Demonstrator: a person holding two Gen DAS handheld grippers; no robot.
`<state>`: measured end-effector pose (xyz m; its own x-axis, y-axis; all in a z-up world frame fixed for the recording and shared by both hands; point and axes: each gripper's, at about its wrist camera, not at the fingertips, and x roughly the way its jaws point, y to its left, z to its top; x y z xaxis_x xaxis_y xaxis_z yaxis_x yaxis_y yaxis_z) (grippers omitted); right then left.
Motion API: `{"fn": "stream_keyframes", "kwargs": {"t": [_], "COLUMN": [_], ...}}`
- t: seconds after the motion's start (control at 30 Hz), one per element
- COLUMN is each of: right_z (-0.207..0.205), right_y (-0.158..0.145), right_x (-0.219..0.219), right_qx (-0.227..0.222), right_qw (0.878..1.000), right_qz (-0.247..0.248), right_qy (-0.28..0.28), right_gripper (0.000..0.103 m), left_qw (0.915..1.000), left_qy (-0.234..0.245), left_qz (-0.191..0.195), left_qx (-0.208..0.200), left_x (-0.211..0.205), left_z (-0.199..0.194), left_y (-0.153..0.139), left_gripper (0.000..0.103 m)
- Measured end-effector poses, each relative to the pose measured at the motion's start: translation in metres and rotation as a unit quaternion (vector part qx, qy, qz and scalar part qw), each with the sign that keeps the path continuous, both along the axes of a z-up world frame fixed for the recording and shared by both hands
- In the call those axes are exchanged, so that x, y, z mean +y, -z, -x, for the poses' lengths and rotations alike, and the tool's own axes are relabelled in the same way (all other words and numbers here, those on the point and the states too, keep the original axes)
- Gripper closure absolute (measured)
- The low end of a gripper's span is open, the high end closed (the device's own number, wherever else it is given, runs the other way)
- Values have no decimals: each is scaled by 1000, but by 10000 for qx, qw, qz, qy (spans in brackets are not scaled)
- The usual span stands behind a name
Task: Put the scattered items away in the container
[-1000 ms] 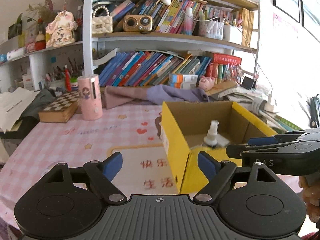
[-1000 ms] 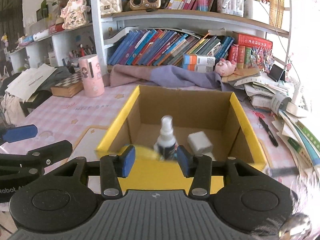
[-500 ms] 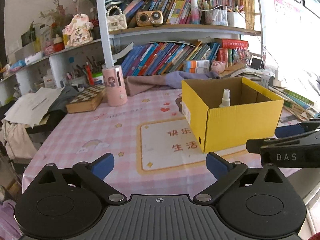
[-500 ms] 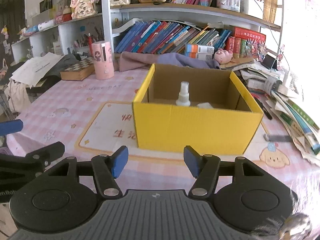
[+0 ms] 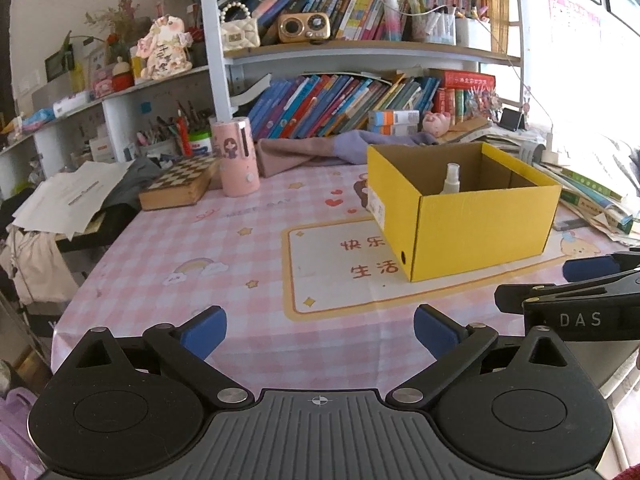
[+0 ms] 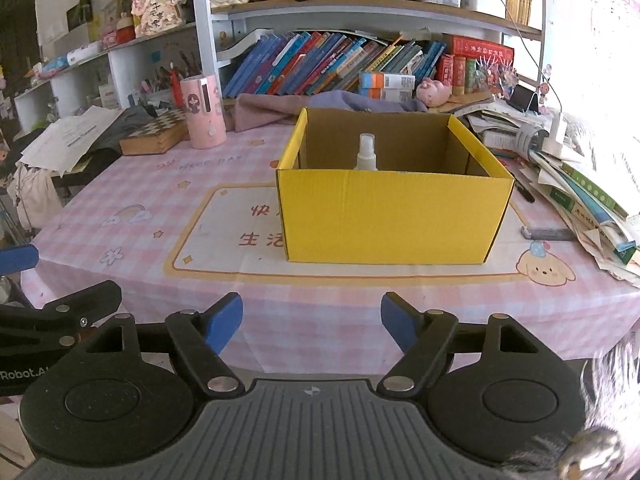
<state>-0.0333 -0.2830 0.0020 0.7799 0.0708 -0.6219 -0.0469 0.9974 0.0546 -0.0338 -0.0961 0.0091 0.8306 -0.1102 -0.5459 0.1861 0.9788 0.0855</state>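
A yellow cardboard box (image 5: 480, 228) (image 6: 384, 216) stands on the pink checked table. A white spray bottle (image 5: 452, 179) (image 6: 365, 153) stands upright inside it; only its top shows over the rim. My left gripper (image 5: 320, 332) is open and empty, held back at the table's front edge, left of the box. My right gripper (image 6: 312, 324) is open and empty, back from the box's front wall. The right gripper also shows in the left wrist view (image 5: 576, 292).
A pink cylinder (image 5: 236, 156) and a chessboard box (image 5: 180, 186) stand at the back left. A purple cloth (image 6: 320, 104) lies behind the box. Stacked books and papers (image 6: 580, 184) crowd the right edge. A black pen (image 6: 524, 192) lies right of the box.
Both grippers have pulled back from the box toward the table's front edge. The box and bottle now look smaller and farther away. The jaws stay open.
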Motion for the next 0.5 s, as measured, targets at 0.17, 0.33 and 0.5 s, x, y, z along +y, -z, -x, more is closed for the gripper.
{"fn": "stream_keyframes", "kwargs": {"t": [0.17, 0.33, 0.5], "right_z": [1, 2, 2], "right_y": [0, -1, -2], "right_x": [5, 7, 8], "right_qx": [24, 65, 52], "right_qw": [10000, 9999, 9998], "right_qz": [42, 85, 101], "right_qy": [-40, -99, -144], "right_gripper": [19, 18, 16], "left_qw": [10000, 9999, 9998], "left_qy": [-88, -115, -120], "left_qz": [35, 5, -110], "left_qx": [10, 98, 107], "left_x": [4, 3, 1], "left_z": [1, -1, 1], "left_y": [0, 2, 3], "left_gripper": [0, 0, 0]}}
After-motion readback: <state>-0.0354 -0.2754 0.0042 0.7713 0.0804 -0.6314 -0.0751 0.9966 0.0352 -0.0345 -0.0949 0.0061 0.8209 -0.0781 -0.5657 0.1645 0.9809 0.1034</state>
